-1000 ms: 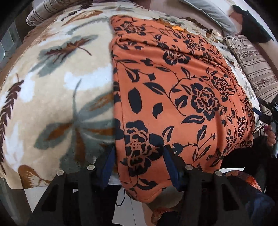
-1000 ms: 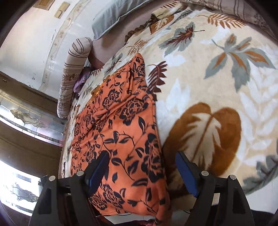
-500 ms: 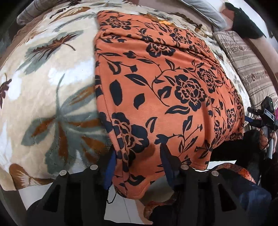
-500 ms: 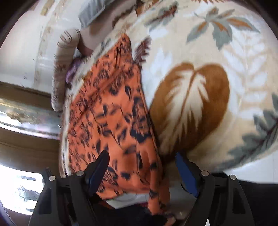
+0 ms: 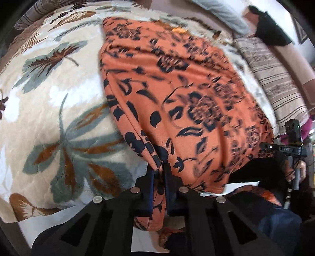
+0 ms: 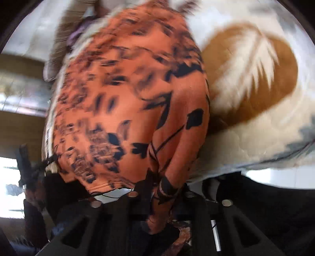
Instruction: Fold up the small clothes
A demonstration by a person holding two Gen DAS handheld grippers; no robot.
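Observation:
An orange garment (image 5: 187, 102) with a black flower print lies lengthwise on a cream blanket (image 5: 49, 98), its near hem hanging over the bed's edge. My left gripper (image 5: 159, 173) is shut on the garment's near left corner, and the cloth bunches into a ridge between the blue pads. In the right wrist view, the same orange garment (image 6: 128, 94) fills the middle, blurred by motion. My right gripper (image 6: 163, 185) is shut on its near right corner, with a pinched fold running down between the fingers. The right gripper also shows at the left view's right edge.
The blanket's leaf pattern spreads left of the garment (image 5: 65, 141) and right of it (image 6: 252, 74). Striped pillows (image 5: 275, 78) and a grey pillow (image 5: 220, 13) lie at the bed's far end. A person's dark clothing (image 5: 275, 216) shows below the bed's edge.
Both grippers went from open and straddling the garment's near corners to shut on them. The cloth has gathered into folds at each grip. The right view has swung left and become blurred.

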